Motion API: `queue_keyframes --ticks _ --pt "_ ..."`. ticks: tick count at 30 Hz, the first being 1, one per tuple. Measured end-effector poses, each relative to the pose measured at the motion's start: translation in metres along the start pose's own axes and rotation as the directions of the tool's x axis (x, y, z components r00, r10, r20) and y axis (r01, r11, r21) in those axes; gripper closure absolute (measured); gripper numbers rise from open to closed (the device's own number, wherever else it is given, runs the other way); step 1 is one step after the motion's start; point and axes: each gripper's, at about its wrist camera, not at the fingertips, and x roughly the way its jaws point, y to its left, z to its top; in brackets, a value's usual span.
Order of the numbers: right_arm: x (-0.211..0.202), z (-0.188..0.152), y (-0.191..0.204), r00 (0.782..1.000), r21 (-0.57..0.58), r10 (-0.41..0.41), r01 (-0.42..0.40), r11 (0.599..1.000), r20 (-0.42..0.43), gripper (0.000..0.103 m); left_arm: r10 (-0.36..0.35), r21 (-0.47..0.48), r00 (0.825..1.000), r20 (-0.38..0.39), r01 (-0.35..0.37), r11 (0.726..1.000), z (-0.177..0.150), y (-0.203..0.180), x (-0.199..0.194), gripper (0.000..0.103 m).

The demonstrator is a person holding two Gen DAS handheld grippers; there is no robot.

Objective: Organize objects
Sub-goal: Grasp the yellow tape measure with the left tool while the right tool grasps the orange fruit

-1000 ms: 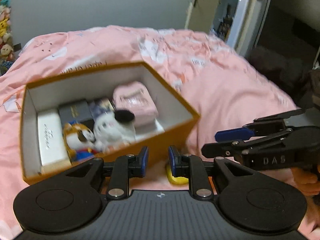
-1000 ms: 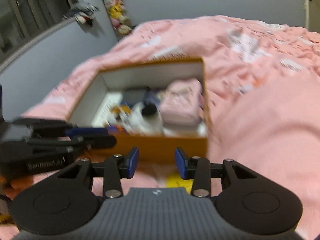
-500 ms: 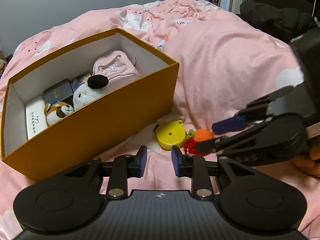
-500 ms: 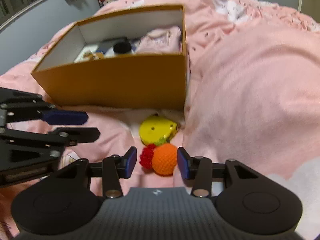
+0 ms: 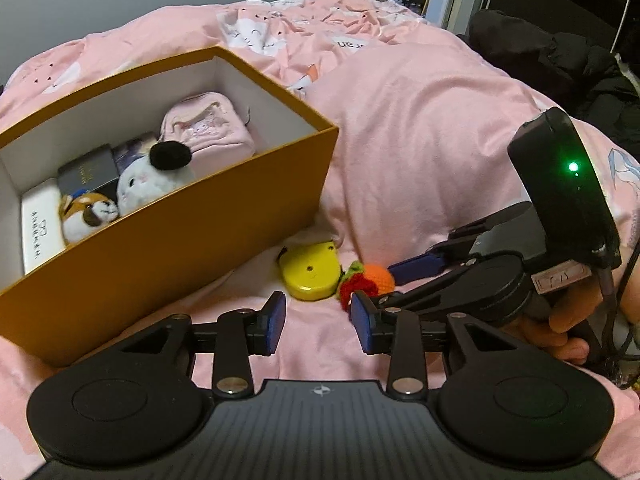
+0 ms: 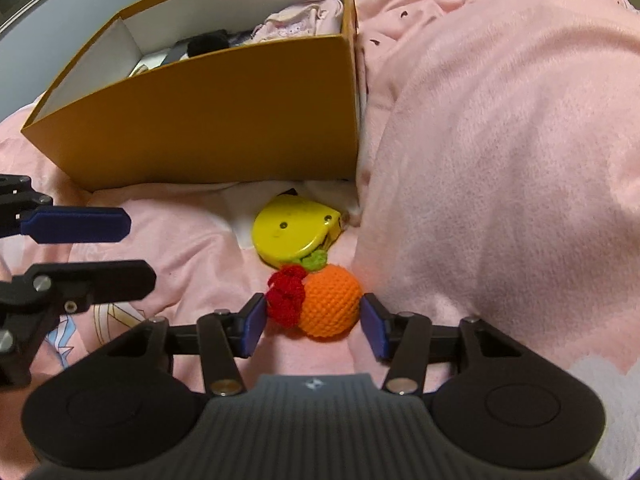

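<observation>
An orange cardboard box (image 5: 168,248) stands on the pink bed, holding a pink pouch (image 5: 208,128), a white plush (image 5: 156,172), a brown-and-white plush (image 5: 88,216) and small flat boxes. In front of it lie a yellow tape measure (image 6: 292,232) and a crocheted orange-and-red fruit toy (image 6: 324,304). My right gripper (image 6: 314,322) is low on the bed with the toy between its jaws, which are opening; the pads sit just beside it. My left gripper (image 5: 318,322) hovers short of the tape measure (image 5: 310,270), its jaws opening with nothing between them.
A raised mound of pink blanket (image 6: 500,140) presses close on the right of the toy and the box. Dark clothing (image 5: 560,68) lies at the far right bed edge. A hand (image 5: 560,328) holds the right gripper (image 5: 376,284). The left gripper (image 6: 120,250) shows at the right wrist view's left edge.
Both grippers sank towards the bed in front of the box. Both sets of jaws widened. The right gripper came down around the crocheted toy.
</observation>
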Motion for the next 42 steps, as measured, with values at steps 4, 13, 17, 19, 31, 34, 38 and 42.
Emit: queue_keyframes --ticks 4,13,17,19,31,34,38,42 --pt "-0.009 -0.002 -0.001 1.0 0.011 -0.004 0.004 1.0 0.021 0.054 -0.022 -0.012 1.0 -0.003 0.022 1.0 0.004 0.002 0.009 0.057" --pt "-0.043 0.007 -0.022 0.99 0.008 -0.085 0.085 0.996 0.11 0.055 -0.071 -0.107 0.997 0.04 0.075 0.991 0.019 0.01 0.039 0.029" --pt "-0.036 0.012 -0.044 0.996 0.09 -0.036 0.029 0.996 0.086 0.054 -0.047 -0.135 0.999 -0.019 0.044 0.99 0.019 0.009 0.069 0.03" --pt "-0.03 0.013 -0.045 0.997 0.102 -0.037 0.029 0.994 0.074 0.055 -0.068 -0.179 0.997 -0.027 0.062 0.982 0.017 0.015 0.079 0.031" --pt "-0.018 0.017 -0.048 0.999 0.117 -0.011 0.006 0.993 0.046 0.053 -0.031 -0.213 0.997 -0.066 0.016 0.977 0.014 0.022 0.113 0.035" --pt "-0.016 0.018 -0.048 0.999 0.119 -0.012 0.006 0.993 0.044 0.053 -0.018 -0.196 0.998 -0.065 0.004 0.981 0.013 0.02 0.117 0.035" --pt "-0.014 0.019 -0.046 0.999 0.114 -0.016 0.011 0.993 0.041 0.053 -0.022 -0.187 0.998 -0.055 0.011 0.982 0.011 0.02 0.117 0.039" --pt "-0.014 0.019 -0.044 0.999 0.111 -0.017 0.013 0.994 0.042 0.053 -0.035 -0.182 0.998 -0.043 0.026 0.983 0.01 0.022 0.113 0.04"
